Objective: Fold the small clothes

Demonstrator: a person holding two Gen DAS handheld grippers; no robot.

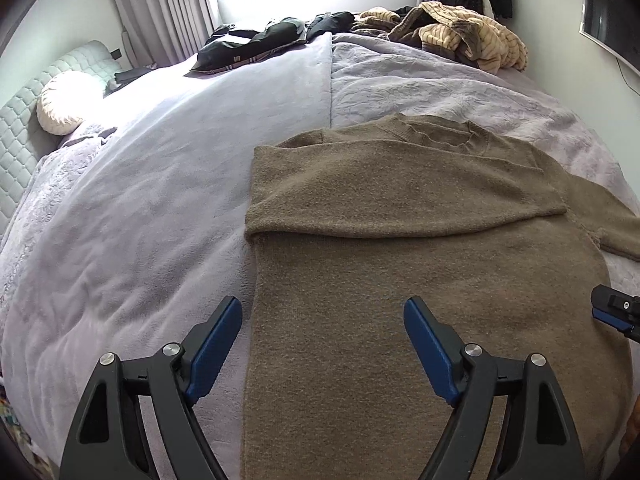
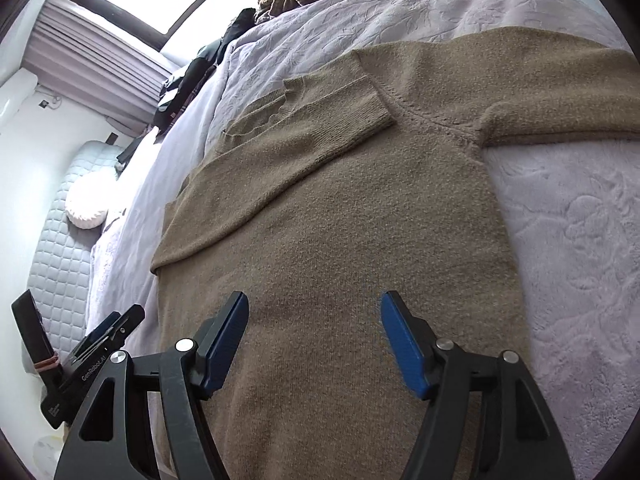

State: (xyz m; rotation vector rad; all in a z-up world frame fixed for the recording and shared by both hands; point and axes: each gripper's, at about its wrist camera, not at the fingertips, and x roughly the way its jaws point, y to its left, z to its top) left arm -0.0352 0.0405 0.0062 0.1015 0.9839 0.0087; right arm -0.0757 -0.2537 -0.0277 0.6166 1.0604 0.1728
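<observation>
One sleeve of the brown sweater (image 1: pixel 400 280) already lies folded across its chest on the bed (image 1: pixel 140 220). Left tool (image 1: pixel 323 320) and right tool (image 2: pixel 314 316) hang wide open, holding nothing. Next, fold the other sleeve (image 2: pixel 560 92).

My two handheld tools: black frames, blue pads

My left black plastic tool (image 1: pixel 322 316) has two angled arms with triangular cut-outs, round silver pivot screws, and flat dark-blue pads (image 1: pixel 430 354) lining its fingers. My right black plastic tool (image 2: pixel 315 312) is built the same; beside it I see the left one's body with small white "GenRobot.AI" lettering and an orange rubber band.
</observation>
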